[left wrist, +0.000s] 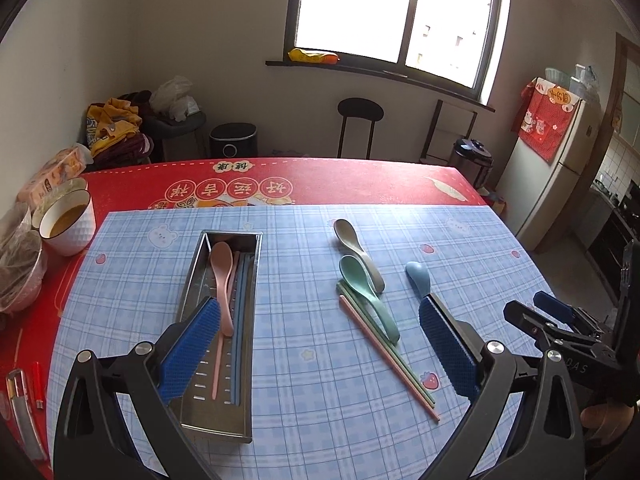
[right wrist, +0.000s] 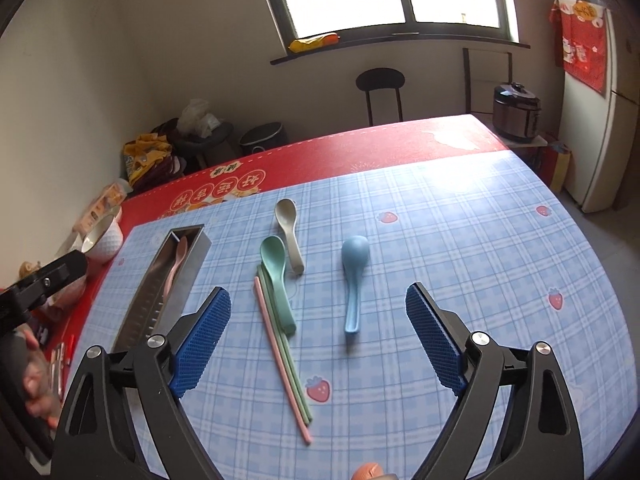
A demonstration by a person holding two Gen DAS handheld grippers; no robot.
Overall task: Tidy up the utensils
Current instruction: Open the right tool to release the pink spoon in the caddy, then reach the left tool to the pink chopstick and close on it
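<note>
Right wrist view: right gripper (right wrist: 318, 334) spread wide, nothing between pads, hovering over blue-check counter (right wrist: 460, 248). Blue spoon (right wrist: 354, 280) just ahead, a bit right of centre line, handle end toward gripper, bowl away. Green spoon (right wrist: 276, 280) ahead-left, lying over pink and green chopsticks (right wrist: 286, 364), which run back toward left finger. Grey spoon (right wrist: 289, 236) farther ahead, beyond green one. Steel tray (right wrist: 160, 296) off to left, past left finger.

Left wrist view: left gripper (left wrist: 320, 344) also wide apart, empty. Tray directly under left finger, holding pink spoon (left wrist: 223, 280) plus pink and blue chopsticks (left wrist: 234, 320). Loose utensils ahead-right, btwn fingers.

Handling, as judgement: spoons prob. light plastic, stiff, smooth, so likely slippery on mat and prone to pivot if pinched near bowl. Best hold on blue spoon approx mid-handle, pads across narrow width. Chopsticks thin, low to counter; likely need pinch near middle, both together, else one rolls away.
</note>
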